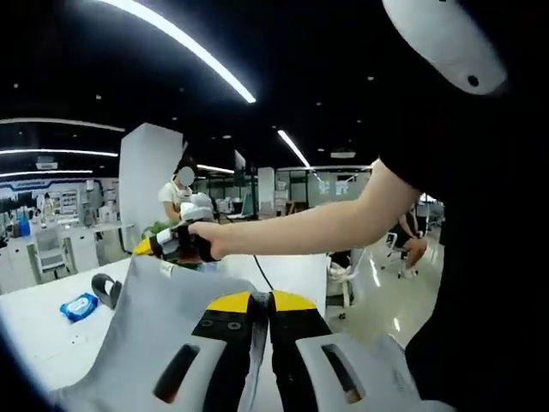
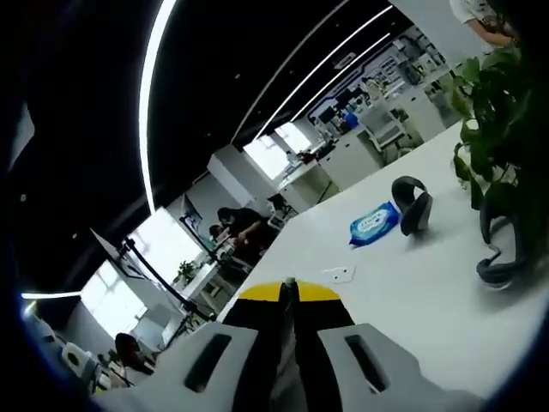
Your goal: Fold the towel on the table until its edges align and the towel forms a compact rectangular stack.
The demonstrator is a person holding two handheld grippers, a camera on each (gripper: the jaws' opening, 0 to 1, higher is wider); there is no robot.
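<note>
A grey towel (image 1: pixel 154 318) hangs lifted over the white table (image 1: pixel 43 335) in the left gripper view. My left gripper (image 1: pixel 262 300) is shut on its near edge, yellow tips pressed together with cloth between them. A person's hand holds the right gripper (image 1: pixel 153 249) at the towel's far upper corner. In the right gripper view, the right gripper (image 2: pixel 289 287) has its jaws together on a thin sliver of grey towel (image 2: pixel 288 360). Most of the cloth is hidden below the jaws there.
A blue wipes pack (image 1: pixel 79 306) (image 2: pixel 375 223) and a black curved band (image 1: pixel 107 287) (image 2: pixel 414 204) lie on the table. A green plant (image 2: pixel 502 103) stands at the right, with a dark loop (image 2: pixel 502 257) below it. The person's arm (image 1: pixel 326 227) crosses above the towel.
</note>
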